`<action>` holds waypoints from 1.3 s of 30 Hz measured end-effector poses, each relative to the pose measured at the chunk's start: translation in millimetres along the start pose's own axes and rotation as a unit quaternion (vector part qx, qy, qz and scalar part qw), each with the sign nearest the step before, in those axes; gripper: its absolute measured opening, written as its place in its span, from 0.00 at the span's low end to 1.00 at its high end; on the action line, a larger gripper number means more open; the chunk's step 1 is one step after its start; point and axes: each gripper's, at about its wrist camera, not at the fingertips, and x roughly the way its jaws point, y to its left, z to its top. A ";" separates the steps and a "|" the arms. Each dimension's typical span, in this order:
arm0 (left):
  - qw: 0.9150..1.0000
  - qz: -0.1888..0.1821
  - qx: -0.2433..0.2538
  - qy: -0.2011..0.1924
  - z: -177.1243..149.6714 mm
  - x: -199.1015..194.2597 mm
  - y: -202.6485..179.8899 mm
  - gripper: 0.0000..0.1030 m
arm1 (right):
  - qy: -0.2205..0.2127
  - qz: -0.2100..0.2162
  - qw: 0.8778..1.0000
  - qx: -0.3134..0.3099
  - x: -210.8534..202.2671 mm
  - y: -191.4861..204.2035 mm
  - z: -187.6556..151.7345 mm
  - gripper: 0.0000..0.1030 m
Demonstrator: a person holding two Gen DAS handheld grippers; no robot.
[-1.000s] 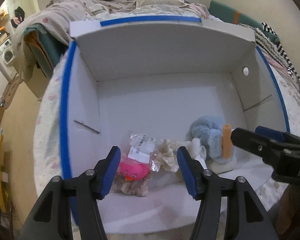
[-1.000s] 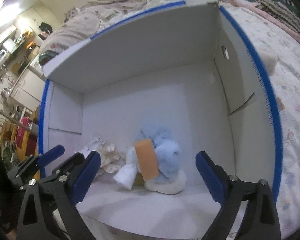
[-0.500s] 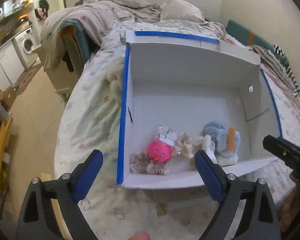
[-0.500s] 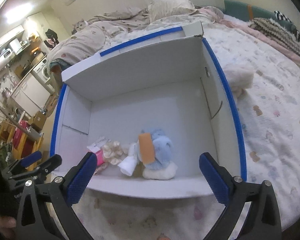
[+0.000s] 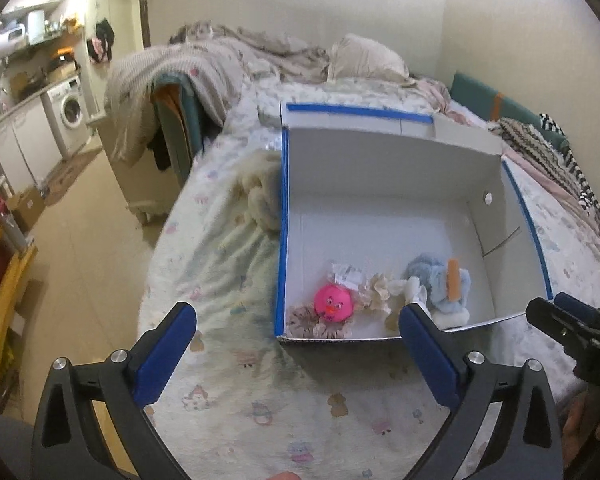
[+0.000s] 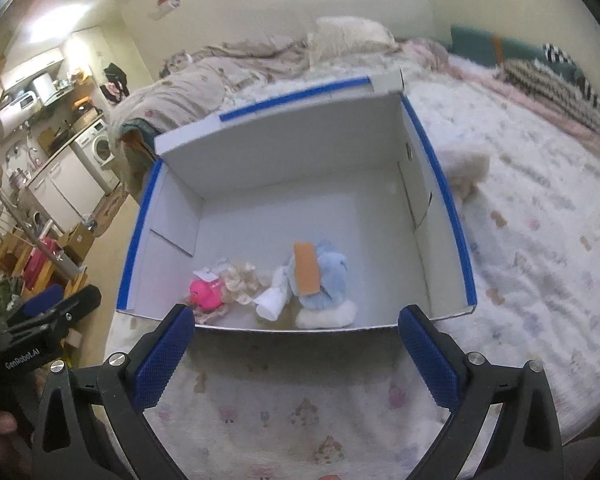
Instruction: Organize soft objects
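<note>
A white box with blue-taped edges lies open on the bed. Along its near wall lie a pink ball toy, a cream scrunchie, a beige frilly scrunchie, a white sock and a pale blue plush with an orange tag. My left gripper is open and empty, in front of the box. My right gripper is open and empty, also before the box. A cream fluffy item lies left of the box, another lies right of it.
The bed has a patterned sheet and piled blankets and a pillow at the far end. The bed edge drops to the floor on the left, with a washing machine and shelves beyond. Striped fabric lies far right.
Both grippers have pulled back and up out of the box, which now shows whole. The left gripper's jaws have opened wider. The items in the box have stayed put.
</note>
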 end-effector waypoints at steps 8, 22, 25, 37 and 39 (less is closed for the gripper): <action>1.000 0.004 -0.007 -0.015 -1.7 -6.3 0.9 0.98 | -0.035 -0.013 0.999 -0.025 -9.3 11.5 -3.8 1.00; 1.000 0.004 -0.001 -0.008 -4.4 -1.4 -6.2 0.98 | -0.033 -0.022 0.999 -0.023 -6.8 9.9 -4.0 1.00; 1.000 0.006 0.000 -0.009 -4.5 -1.4 -6.5 0.98 | -0.035 -0.023 0.999 -0.021 -7.9 9.4 -3.8 1.00; 1.000 0.004 0.001 -0.009 -5.0 -2.4 -8.1 0.98 | -0.035 -0.023 0.999 -0.022 -7.7 9.5 -3.6 1.00; 1.000 0.004 0.000 -0.011 -5.0 -3.2 -8.0 0.98 | -0.035 -0.023 0.999 -0.022 -7.7 8.9 -3.2 1.00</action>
